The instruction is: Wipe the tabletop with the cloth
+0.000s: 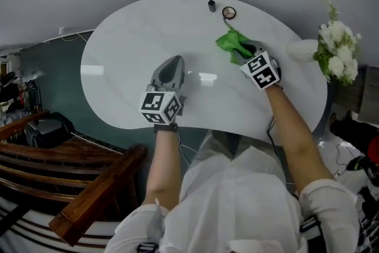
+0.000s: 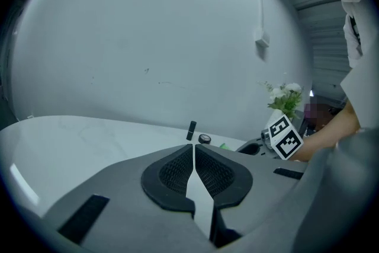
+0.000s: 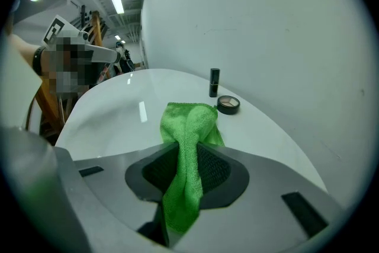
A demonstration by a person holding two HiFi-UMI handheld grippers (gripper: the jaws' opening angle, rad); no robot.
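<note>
Head view: left gripper (image 1: 170,62) over mid tabletop (image 1: 124,38), right gripper (image 1: 244,51) farther out with green cloth (image 1: 230,41). Left gripper view: jaws together, nothing between. Right gripper view: jaws clamp the cloth; free end lies on tabletop near compact (image 3: 228,104).

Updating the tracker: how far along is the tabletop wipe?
Done: the right gripper has the green cloth clamped in its jaws. In hand: its free end rests on the white tabletop, near the eyeshadow compact and black tube. Remaining: the wiping; no wiped area is discernible. Left gripper is shut, empty.
</note>
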